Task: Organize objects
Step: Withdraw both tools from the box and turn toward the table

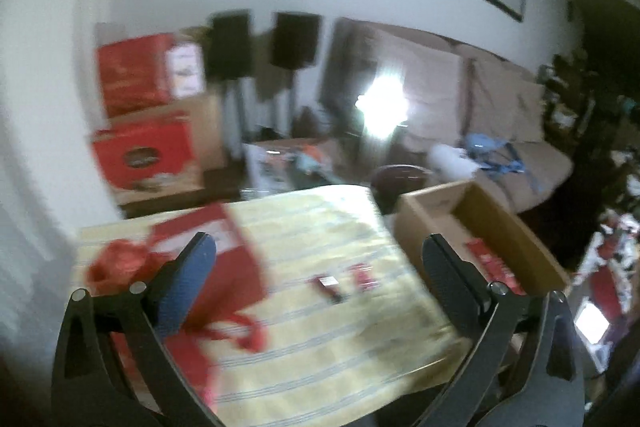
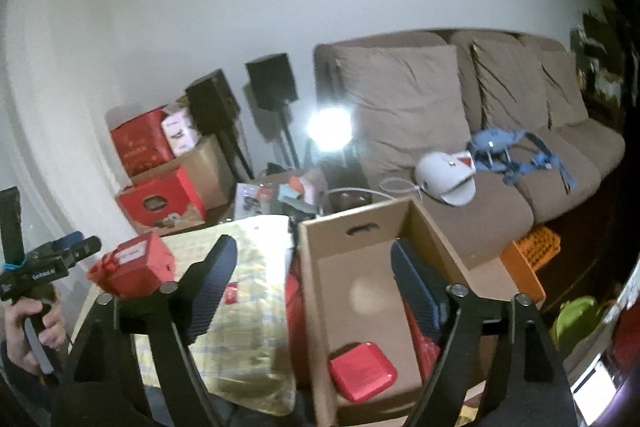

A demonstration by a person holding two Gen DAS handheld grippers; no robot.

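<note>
A table under a yellow striped cloth (image 1: 320, 339) carries a red gift box with a bow (image 2: 136, 267), blurred in the left wrist view (image 1: 208, 267). Two small red packets (image 1: 326, 285) (image 1: 362, 275) lie on the cloth. An open cardboard box (image 2: 360, 267) stands at the table's right end, with a flat red case (image 2: 362, 371) on its floor and more red items along its right wall (image 2: 424, 331). My left gripper (image 1: 320, 259) is open above the cloth, nothing between its fingers. My right gripper (image 2: 316, 279) is open over the box's left wall, also empty.
A hand (image 2: 32, 323) holds the left gripper's handle at far left. Behind the table are a brown sofa (image 2: 500, 99) with a white helmet-like object (image 2: 444, 179), two black speakers on stands (image 2: 272, 79), stacked red cartons (image 2: 160, 199), and an orange crate (image 2: 532, 247).
</note>
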